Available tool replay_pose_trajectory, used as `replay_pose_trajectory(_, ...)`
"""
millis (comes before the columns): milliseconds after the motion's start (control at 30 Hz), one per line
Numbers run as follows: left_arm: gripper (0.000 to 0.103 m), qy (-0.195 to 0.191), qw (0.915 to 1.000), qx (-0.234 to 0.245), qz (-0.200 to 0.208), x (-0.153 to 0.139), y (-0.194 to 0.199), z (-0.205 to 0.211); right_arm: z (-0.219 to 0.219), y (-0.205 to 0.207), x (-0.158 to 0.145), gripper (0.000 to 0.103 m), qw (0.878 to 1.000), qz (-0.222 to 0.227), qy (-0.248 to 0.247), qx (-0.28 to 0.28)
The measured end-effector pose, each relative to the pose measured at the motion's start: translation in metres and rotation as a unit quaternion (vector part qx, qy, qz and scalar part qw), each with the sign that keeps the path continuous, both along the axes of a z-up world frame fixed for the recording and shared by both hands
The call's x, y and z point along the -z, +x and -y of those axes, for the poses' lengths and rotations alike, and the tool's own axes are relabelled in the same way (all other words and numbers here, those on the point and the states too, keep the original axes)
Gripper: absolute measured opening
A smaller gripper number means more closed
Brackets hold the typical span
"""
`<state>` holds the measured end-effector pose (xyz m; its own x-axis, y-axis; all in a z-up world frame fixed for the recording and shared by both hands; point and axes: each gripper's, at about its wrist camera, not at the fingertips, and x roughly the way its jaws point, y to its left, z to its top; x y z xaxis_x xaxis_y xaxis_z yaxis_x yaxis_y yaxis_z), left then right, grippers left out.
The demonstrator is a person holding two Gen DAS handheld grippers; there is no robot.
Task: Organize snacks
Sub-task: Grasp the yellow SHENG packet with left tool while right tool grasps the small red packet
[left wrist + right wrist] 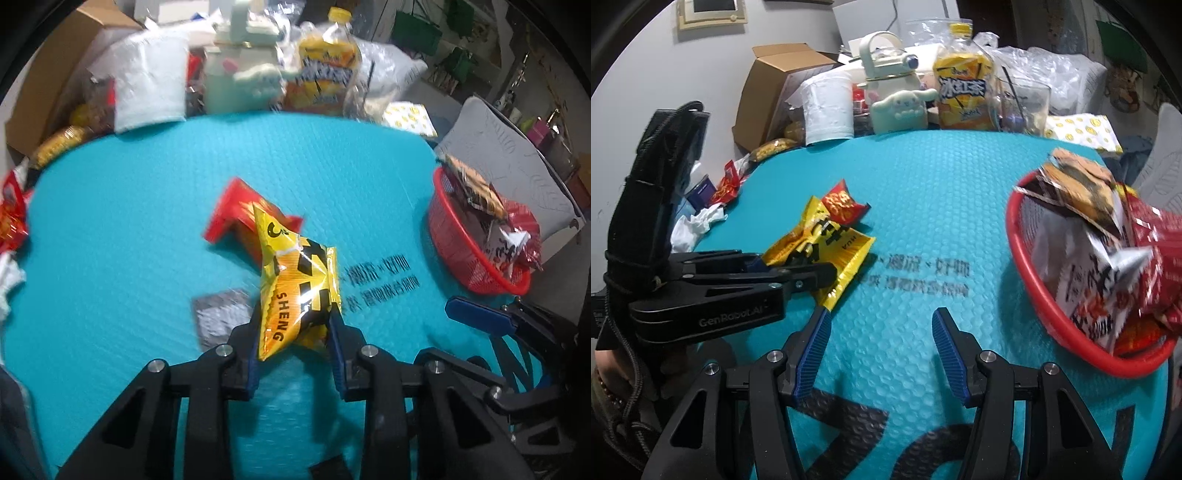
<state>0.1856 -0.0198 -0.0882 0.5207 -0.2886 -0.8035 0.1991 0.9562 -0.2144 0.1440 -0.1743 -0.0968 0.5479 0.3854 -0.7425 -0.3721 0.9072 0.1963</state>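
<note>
A yellow snack packet with black lettering sits pinched between the blue pads of my left gripper, which is shut on it just above the teal mat. Behind it a red snack packet lies on the mat. In the right wrist view the left gripper comes in from the left, clamped on the yellow packet, with the red packet beyond. My right gripper hovers open over bare mat, nothing between its fingers. A red basket at the right holds several snack packets.
Along the far edge stand a toilet roll, a cream kettle, an iced-tea bottle, a glass and a cardboard box. Red wrappers lie at the left edge. A silver packet rests near the left gripper.
</note>
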Motion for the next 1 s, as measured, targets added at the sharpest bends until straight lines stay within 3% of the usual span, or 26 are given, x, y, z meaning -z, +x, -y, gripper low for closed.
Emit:
replay_pose_trajectory(433,0.029,-0.002,0.9963,-0.065,0.056,-0.024,0.011,-0.067,-0.043,0.044,-0.016,0.060,0.998,0.040,-0.023,-0.042)
replay_pose_trajectory(733,0.029,0.000,0.9955,-0.080,0.050,-0.010,0.017,-0.090,-0.081,0.082,0.002,0.062,0.994,0.051,-0.057,-0.082)
replay_pose_trajectory(1000,0.029,-0.001,0.9959,-0.083,0.034,-0.004,0.021,-0.094,-0.100,0.110,0.027,0.060,0.992,0.026,-0.081,-0.097)
